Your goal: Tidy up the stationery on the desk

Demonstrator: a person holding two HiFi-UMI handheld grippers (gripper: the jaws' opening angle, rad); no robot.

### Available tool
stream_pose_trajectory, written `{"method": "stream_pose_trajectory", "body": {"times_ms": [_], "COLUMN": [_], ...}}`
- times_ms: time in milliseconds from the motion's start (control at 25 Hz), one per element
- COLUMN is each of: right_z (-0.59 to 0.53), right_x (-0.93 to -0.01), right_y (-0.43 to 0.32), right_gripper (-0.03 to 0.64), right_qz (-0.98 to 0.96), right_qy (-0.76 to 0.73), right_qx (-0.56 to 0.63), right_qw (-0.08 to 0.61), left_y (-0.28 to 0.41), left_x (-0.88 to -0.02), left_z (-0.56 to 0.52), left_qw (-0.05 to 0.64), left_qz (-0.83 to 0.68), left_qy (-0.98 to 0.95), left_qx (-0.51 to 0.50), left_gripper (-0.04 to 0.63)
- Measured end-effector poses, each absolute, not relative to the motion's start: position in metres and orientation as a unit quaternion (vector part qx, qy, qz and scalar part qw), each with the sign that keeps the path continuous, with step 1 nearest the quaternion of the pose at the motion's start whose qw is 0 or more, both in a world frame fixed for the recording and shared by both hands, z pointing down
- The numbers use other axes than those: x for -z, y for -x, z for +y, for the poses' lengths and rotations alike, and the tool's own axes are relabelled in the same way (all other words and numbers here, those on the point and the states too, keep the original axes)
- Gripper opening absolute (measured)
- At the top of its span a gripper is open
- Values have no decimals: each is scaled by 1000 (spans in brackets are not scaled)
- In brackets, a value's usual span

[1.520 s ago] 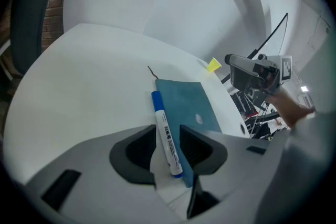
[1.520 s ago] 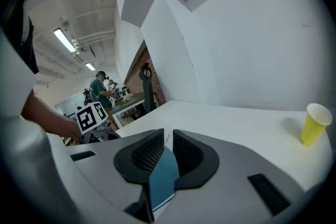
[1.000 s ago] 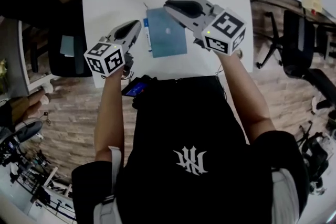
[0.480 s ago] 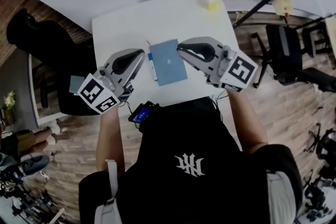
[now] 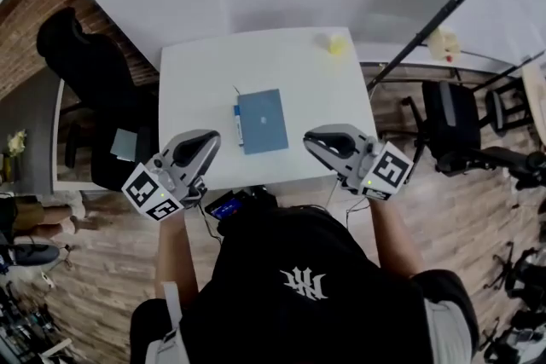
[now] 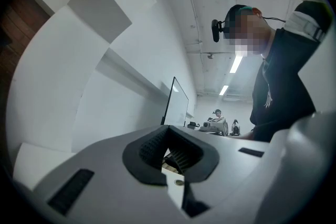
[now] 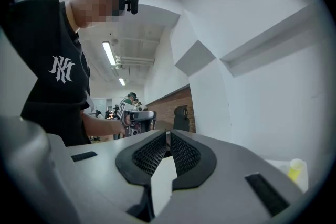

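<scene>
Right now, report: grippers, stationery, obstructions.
Left gripper shut, empty. Right gripper shut, empty. Blue notebook flat on desk, untouched. Nothing blocks it.

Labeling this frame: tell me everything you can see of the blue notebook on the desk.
The blue notebook lies closed and flat near the middle of the white desk, turned slightly against its edges. The cover looks plain, matte blue-grey, with a small pale mark near its centre. A narrow blue-and-white strip runs along its left side, too small to identify.
</scene>
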State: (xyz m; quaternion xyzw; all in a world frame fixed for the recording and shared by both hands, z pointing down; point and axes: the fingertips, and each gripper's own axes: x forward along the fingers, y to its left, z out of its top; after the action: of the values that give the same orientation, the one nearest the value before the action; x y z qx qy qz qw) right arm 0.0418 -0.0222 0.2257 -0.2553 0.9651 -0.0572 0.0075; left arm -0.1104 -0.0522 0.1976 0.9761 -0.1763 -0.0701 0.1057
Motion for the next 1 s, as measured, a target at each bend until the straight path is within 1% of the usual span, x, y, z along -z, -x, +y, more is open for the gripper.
{"method": "stream_pose_trajectory", "body": {"times_ms": [160,360,480,760,1000], "right_z": [24,77,103,139,166], "right_x": [-231,-240,-238,-230,-236], "right_y": [-49,-54,-53,-47,-35], "right_gripper": [52,52,51,51,51], "right_qz": [969,971,973,972,966], "right_qy": [238,222,211,214,240], "right_qx": [68,84,85,76,82], "right_qw": [8,26,35,61,50], "left_y": [102,91,90,94,102], "left_x": [-205,-203,-204,-204,-212], "left_z": [0,67,96,128,144], "left_qw": [117,113,116,123,140], "left_qz": [-189,-199,-204,-191,-156], "left_qy": [-973,-971,-970,-973,-977], "left_qx": [65,73,59,32,29], "left_gripper": [2,2,2,2,2]}}
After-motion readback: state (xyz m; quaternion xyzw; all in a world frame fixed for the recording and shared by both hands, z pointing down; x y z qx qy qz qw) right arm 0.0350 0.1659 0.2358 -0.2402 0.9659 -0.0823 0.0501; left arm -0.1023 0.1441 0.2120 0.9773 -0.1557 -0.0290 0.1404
